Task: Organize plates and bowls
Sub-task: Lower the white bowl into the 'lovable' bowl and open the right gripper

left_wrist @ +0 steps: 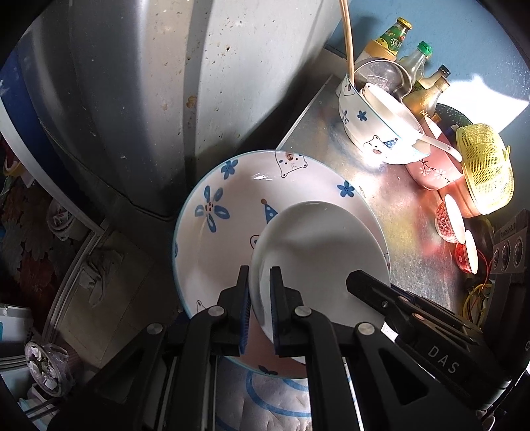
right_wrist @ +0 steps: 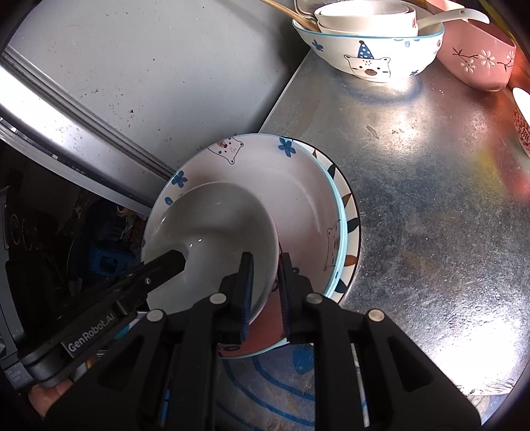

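My left gripper is clamped on the near-left rim of the white plate; one pad sits under the rim and one on top. My right gripper pinches the same plate at its near-right rim, the jaws nearly closed on the thin edge. Each camera also catches the other gripper's finger lying across the plate.

The white plate sits tilted inside the bear plate, a wider one with blue flowers and bear faces on its rim. Under that, on the right wrist view, shows the edge of a third plate with dark leaf marks. The stack lies at the left edge of the metal counter, partly overhanging it.

Farther back on the counter stands a bear bowl with smaller white bowls and a spoon nested in it, and a pink bowl just beside it. Behind them are bottles, a yellow strainer and red cups.
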The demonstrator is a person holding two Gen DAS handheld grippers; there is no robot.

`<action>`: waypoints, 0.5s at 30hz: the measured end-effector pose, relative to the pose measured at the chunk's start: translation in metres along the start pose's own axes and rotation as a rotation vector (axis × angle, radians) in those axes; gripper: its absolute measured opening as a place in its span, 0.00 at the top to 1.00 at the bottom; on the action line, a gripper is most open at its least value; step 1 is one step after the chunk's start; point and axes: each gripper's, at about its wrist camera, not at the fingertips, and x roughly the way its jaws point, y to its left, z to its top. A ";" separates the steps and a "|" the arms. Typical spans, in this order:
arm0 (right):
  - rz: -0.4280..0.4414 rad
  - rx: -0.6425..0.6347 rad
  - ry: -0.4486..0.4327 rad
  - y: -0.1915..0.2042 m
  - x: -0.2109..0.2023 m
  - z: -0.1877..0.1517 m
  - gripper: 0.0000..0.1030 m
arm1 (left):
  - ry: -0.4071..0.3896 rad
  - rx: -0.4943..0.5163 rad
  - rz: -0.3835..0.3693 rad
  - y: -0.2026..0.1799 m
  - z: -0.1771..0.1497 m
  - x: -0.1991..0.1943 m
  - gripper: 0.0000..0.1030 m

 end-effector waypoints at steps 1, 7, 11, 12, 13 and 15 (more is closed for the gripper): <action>0.001 -0.001 -0.003 -0.001 -0.002 0.000 0.84 | -0.005 -0.001 -0.001 0.000 0.001 -0.001 0.87; -0.001 -0.010 -0.031 -0.002 -0.015 0.002 0.84 | -0.054 -0.016 0.002 0.002 0.002 -0.014 0.56; -0.013 -0.005 -0.061 -0.003 -0.029 0.002 0.84 | -0.073 -0.019 0.006 0.003 0.004 -0.019 0.41; -0.016 -0.001 -0.066 -0.005 -0.032 0.002 0.83 | -0.078 -0.023 0.005 0.003 0.004 -0.021 0.36; -0.020 0.003 -0.071 -0.006 -0.035 0.003 0.82 | -0.084 -0.026 0.003 0.003 0.004 -0.022 0.25; -0.032 0.013 -0.079 -0.011 -0.041 0.003 0.66 | -0.099 -0.033 -0.005 0.003 0.004 -0.026 0.18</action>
